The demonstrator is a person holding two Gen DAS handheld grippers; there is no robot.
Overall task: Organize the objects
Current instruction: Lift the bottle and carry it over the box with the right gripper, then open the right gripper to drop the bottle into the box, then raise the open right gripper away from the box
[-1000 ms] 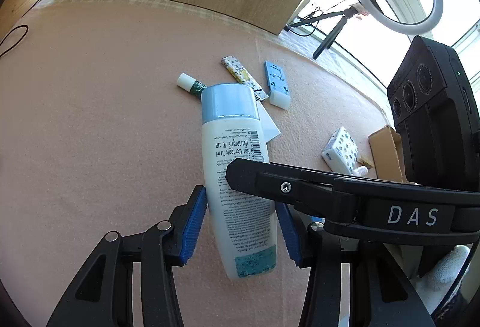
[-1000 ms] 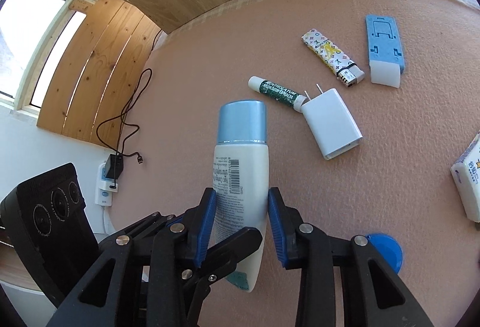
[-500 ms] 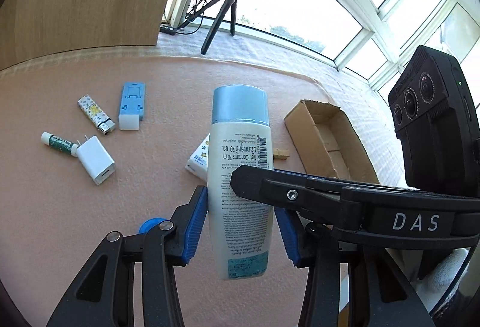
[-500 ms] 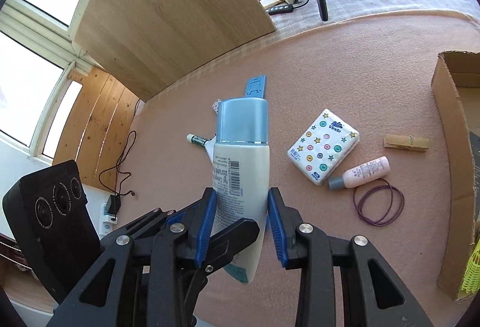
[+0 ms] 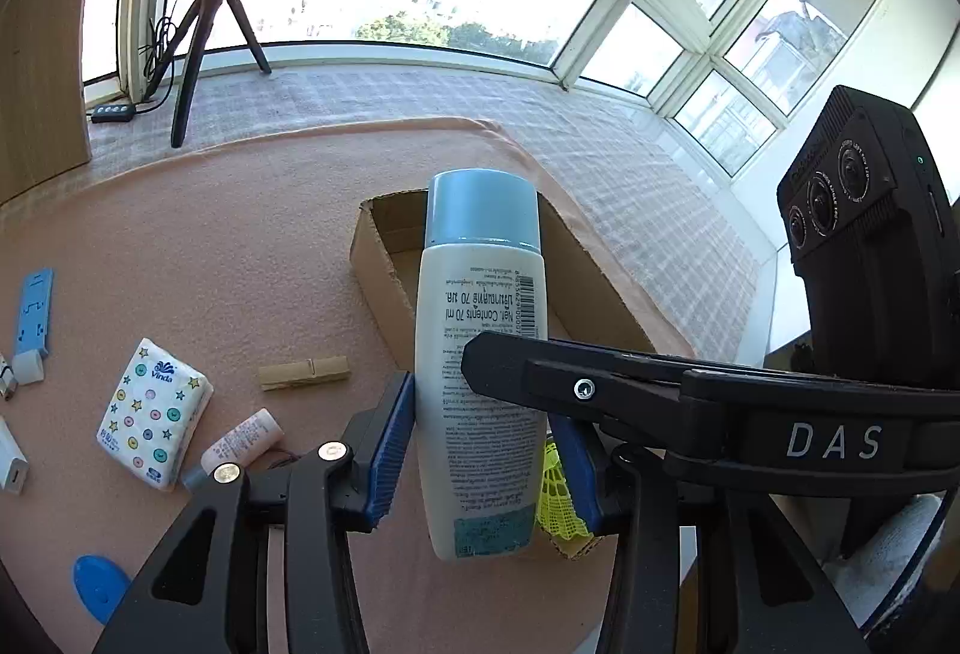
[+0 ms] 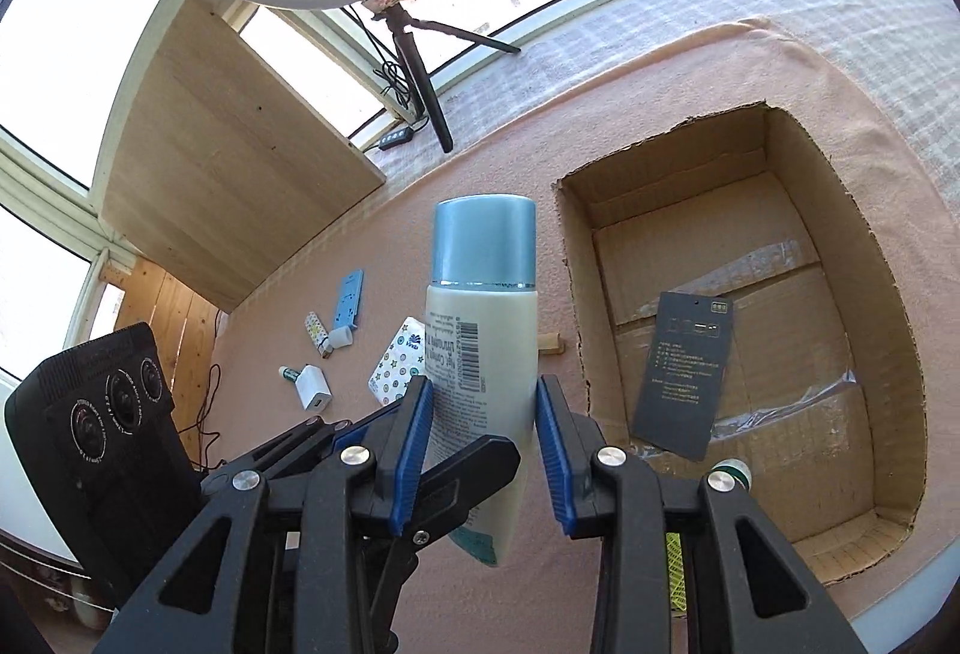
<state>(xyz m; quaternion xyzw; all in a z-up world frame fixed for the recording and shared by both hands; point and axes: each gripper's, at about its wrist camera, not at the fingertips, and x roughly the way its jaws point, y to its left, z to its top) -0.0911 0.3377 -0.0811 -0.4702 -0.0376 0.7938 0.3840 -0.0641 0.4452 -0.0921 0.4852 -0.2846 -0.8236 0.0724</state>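
A white bottle with a blue cap (image 5: 480,348) is held in the air by both grippers, and it also shows in the right wrist view (image 6: 480,348). My left gripper (image 5: 483,444) is shut on its lower body. My right gripper (image 6: 483,450) is shut on it too, crossing the left one. An open cardboard box (image 6: 750,210) lies on the pink cloth just right of and beyond the bottle; in the left wrist view the box (image 5: 372,258) sits behind the bottle. A dark card (image 6: 684,372) lies in the box.
On the cloth to the left lie a tissue pack (image 5: 153,420), a wooden clothespin (image 5: 303,372), a small pink bottle (image 5: 240,438), a blue disc (image 5: 99,588), a blue stand (image 6: 348,300), a white charger (image 6: 315,387) and a lighter (image 6: 317,333). A ring light tripod (image 6: 420,66) stands behind.
Both grippers have swung right with the bottle, away from the charger and lighter, so the cardboard box now lies right beside it. Both stay shut on the bottle.
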